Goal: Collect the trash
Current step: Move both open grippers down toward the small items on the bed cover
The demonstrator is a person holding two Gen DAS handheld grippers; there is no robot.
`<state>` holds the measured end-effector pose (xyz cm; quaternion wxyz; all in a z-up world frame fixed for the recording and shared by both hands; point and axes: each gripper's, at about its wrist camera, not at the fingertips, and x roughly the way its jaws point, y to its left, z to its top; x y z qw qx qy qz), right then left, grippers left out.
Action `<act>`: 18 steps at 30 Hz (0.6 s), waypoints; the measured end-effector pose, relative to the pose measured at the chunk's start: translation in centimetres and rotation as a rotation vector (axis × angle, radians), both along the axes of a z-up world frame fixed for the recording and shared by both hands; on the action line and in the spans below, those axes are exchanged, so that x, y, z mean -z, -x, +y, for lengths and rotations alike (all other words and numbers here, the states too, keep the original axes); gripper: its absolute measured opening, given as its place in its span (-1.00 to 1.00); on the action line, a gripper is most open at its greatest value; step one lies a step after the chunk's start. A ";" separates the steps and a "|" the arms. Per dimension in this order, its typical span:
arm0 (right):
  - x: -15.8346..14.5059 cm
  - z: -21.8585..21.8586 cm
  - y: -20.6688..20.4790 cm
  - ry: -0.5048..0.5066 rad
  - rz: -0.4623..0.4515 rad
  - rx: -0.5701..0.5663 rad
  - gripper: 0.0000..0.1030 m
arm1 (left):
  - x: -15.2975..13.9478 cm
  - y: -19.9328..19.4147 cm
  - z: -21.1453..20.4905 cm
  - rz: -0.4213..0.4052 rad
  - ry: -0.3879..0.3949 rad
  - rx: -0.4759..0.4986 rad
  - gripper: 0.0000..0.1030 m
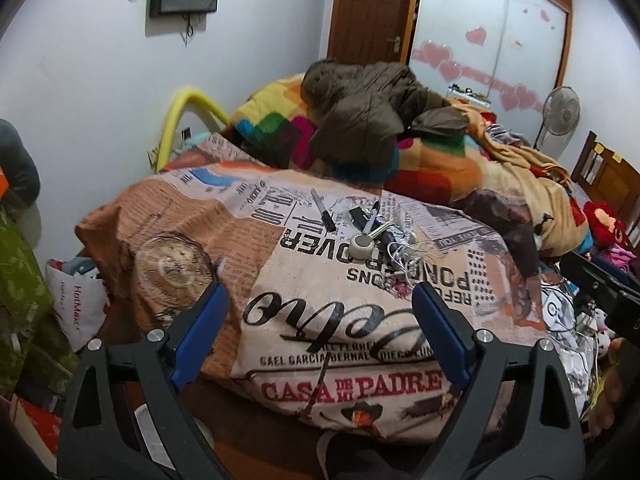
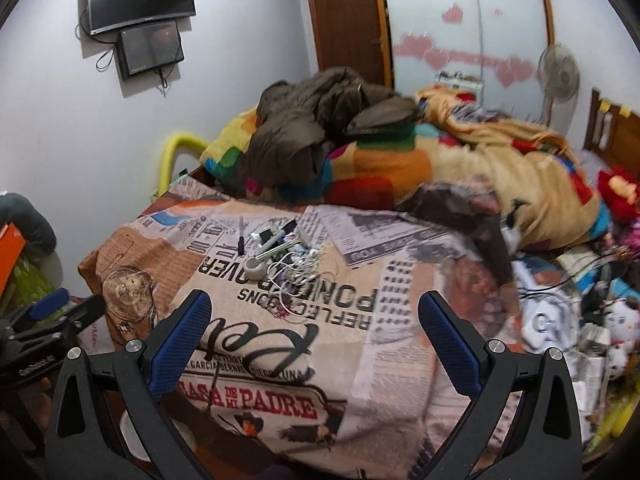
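Observation:
A small heap of odds and ends lies on the newspaper-print blanket (image 1: pixel 192 216) in the middle of the bed: a dark pen (image 1: pixel 322 210), a white tape roll (image 1: pixel 362 245), tangled white cables (image 1: pixel 406 258) and some black bits (image 1: pixel 358 216). My left gripper (image 1: pixel 320 298) hovers short of the heap, open, with only blanket between its blue pads. In the right wrist view the same tape roll (image 2: pixel 255 268), pen (image 2: pixel 241 240) and cables (image 2: pixel 298 276) lie ahead of my right gripper (image 2: pixel 316 304), which is open and holds nothing. The left gripper (image 2: pixel 52 308) shows at that view's left edge.
A brown jacket (image 1: pixel 360 112) and a colourful quilt (image 1: pixel 432 160) are piled behind the heap. Plush toys, papers and wires (image 2: pixel 560 320) crowd the bed's right side. A white shopping bag (image 1: pixel 80 300) sits on the floor at left. A fan (image 1: pixel 562 110) stands by the wardrobe.

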<state>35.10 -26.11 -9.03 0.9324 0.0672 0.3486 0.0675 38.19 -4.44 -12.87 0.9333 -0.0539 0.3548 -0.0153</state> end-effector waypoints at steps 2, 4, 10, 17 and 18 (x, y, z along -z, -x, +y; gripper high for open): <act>0.8 -0.1 -2.2 -0.028 0.015 -0.007 1.00 | 1.0 -2.2 -0.1 0.025 0.012 -0.003 0.80; 1.5 0.0 -4.1 -0.048 0.027 -0.013 0.99 | 1.9 -4.2 -0.2 0.045 0.023 -0.002 0.80; 5.2 -0.3 -10.5 -0.141 0.138 -0.011 0.86 | 4.6 -9.0 -1.3 0.088 0.019 0.034 0.80; 10.6 -0.6 -14.4 -0.249 0.285 -0.030 0.72 | 9.5 -14.2 -2.2 0.184 0.037 0.085 0.76; 11.1 -0.5 -14.7 -0.248 0.296 -0.035 0.72 | 10.0 -14.7 -2.2 0.197 0.043 0.087 0.73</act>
